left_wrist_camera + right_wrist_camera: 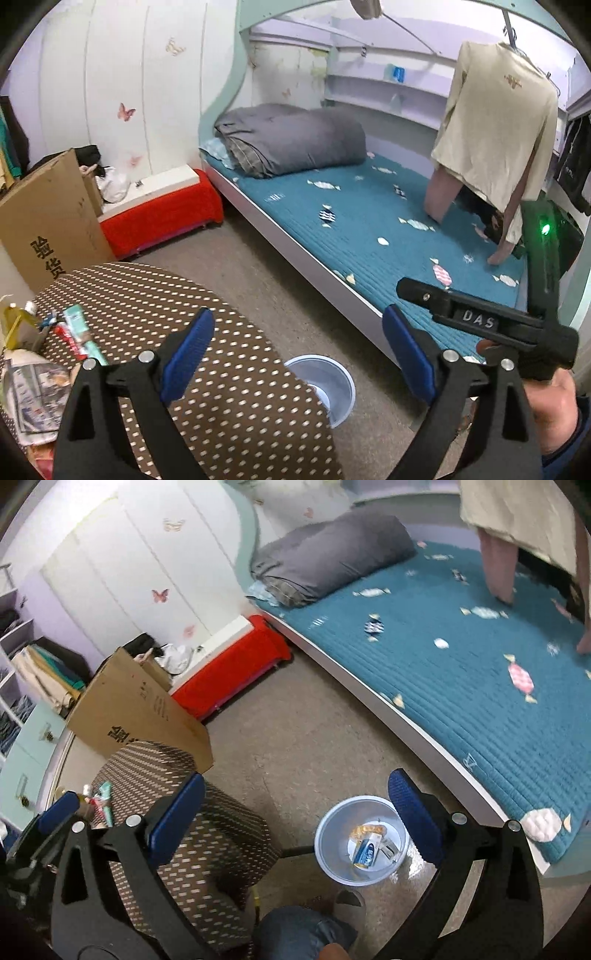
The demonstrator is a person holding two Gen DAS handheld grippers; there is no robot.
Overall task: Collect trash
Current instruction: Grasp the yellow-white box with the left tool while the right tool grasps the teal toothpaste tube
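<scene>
Some trash is in the bin, more waits on the tabletop.

Both my claws are spread wide and hold nothing: my left claw (297,354) and my right claw (295,818). The bin (328,853) sits on the floor at 6 o'clock from the bed (461,657), with a few wrappers (365,849) inside. Trash (79,338) is left on the tabletop (229,387), at 9 o'clock from my left claw. I think I'm partway done.
</scene>
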